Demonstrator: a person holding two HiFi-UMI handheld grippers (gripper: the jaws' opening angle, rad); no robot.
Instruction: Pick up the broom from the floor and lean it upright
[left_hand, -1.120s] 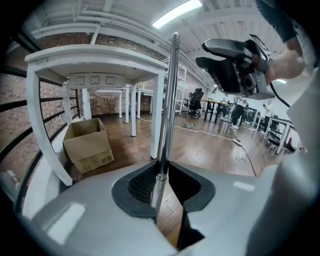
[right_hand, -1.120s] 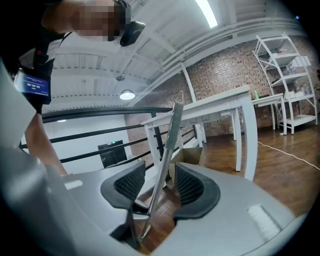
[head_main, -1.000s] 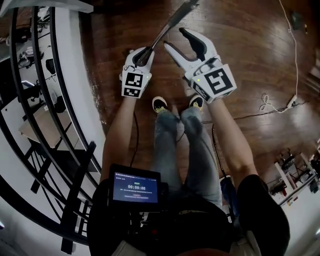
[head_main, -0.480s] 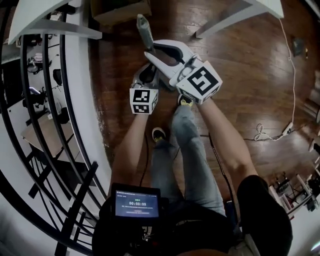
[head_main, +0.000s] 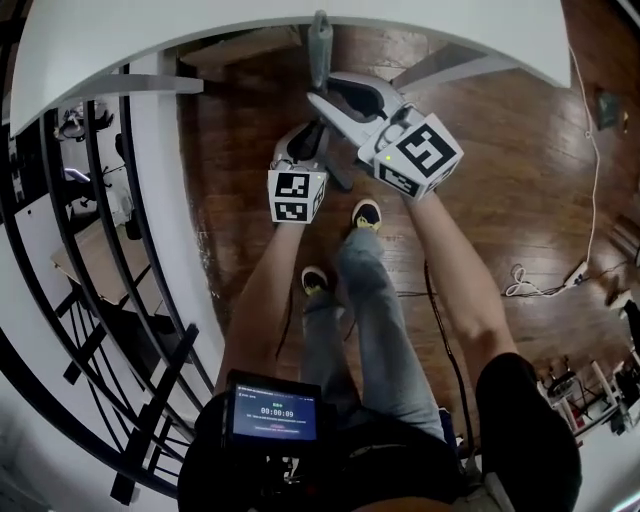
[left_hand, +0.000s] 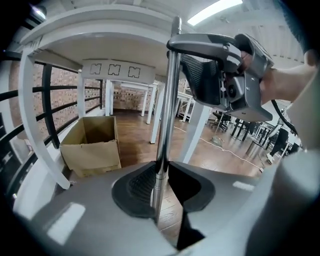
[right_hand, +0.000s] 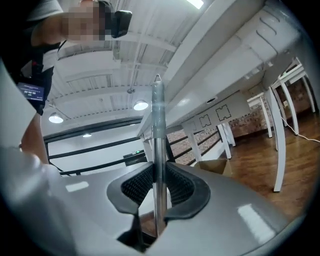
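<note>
Two hand-held grippers grasp one broom (head_main: 320, 45) by its metal handle, which is off the wooden floor (head_main: 520, 150) and rises in front of the person. The left hand-held gripper (head_main: 308, 140) grips lower down: in the left gripper view its dark ribbed pads are clenched on the shiny pole (left_hand: 167, 100), which runs up through the middle of the left hand-held gripper (left_hand: 162, 187). The right hand-held gripper (head_main: 345, 95) holds higher up, and the right gripper view shows its pads pressed on both sides of the handle (right_hand: 158, 125), whose grey tapered tip stands above the right hand-held gripper (right_hand: 159, 187). The left gripper view also shows the right hand-held gripper (left_hand: 220, 75) closed around the pole near its top. The handle seems close to upright, though the steep downward head view makes the tilt hard to judge, and the brush end cannot be made out. The tip of the handle lies just before the curved edge of a white counter (head_main: 300, 15). An open cardboard box (left_hand: 90, 145) sits on the floor beyond the grippers, beside a black railing (head_main: 90, 250). The person's shoes (head_main: 366, 213) stand just below the grippers, and a white cable (head_main: 520, 285) trails across the floor well to the right.
</note>
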